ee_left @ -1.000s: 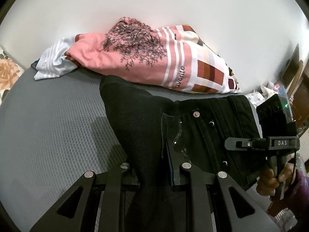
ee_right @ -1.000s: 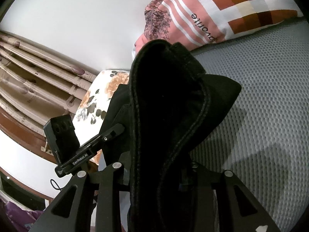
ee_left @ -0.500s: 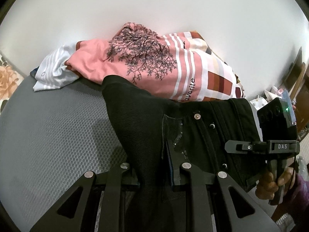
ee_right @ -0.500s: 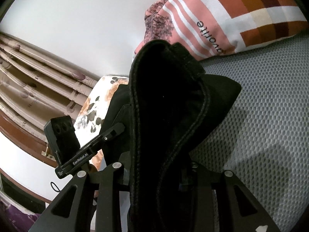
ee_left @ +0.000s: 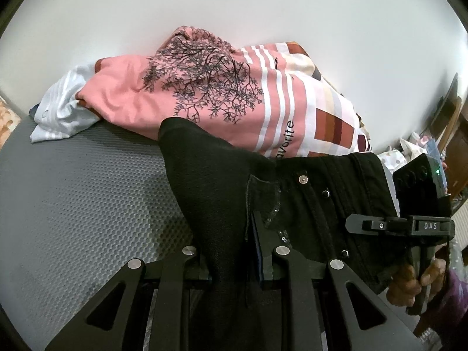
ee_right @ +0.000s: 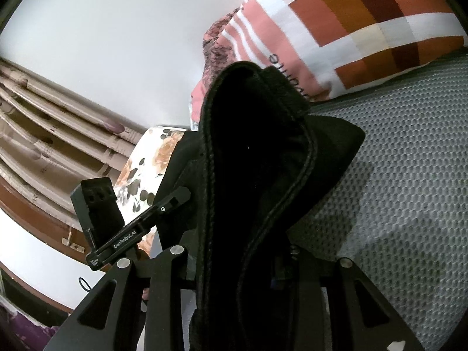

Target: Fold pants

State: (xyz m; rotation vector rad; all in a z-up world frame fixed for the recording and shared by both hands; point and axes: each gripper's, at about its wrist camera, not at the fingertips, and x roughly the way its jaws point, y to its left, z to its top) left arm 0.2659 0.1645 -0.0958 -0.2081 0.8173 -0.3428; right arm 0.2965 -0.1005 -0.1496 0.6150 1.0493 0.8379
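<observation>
The black pants [ee_left: 222, 193] hang stretched between my two grippers above the grey mesh mattress [ee_left: 82, 204]. My left gripper [ee_left: 234, 251] is shut on the waistband beside the fly with its metal buttons [ee_left: 302, 179]. My right gripper [ee_right: 239, 251] is shut on the other end of the waistband [ee_right: 251, 152], which bunches up thick in front of the lens. The right gripper also shows in the left wrist view [ee_left: 409, 225] at the right, held by a hand. The left gripper shows in the right wrist view [ee_right: 137, 231] at the left.
A pile of pink, striped and checked clothes [ee_left: 222, 96] lies against the white wall behind the pants, with a pale striped garment [ee_left: 61, 111] at its left. A floral pillow [ee_right: 146, 172] and a wooden headboard [ee_right: 44, 134] are at the left. Furniture clutter [ee_left: 450, 134] stands at the far right.
Both grippers have carried the pants forward towards the clothes pile at the wall. The pile looks larger and closer in both views. Both grips are unchanged.
</observation>
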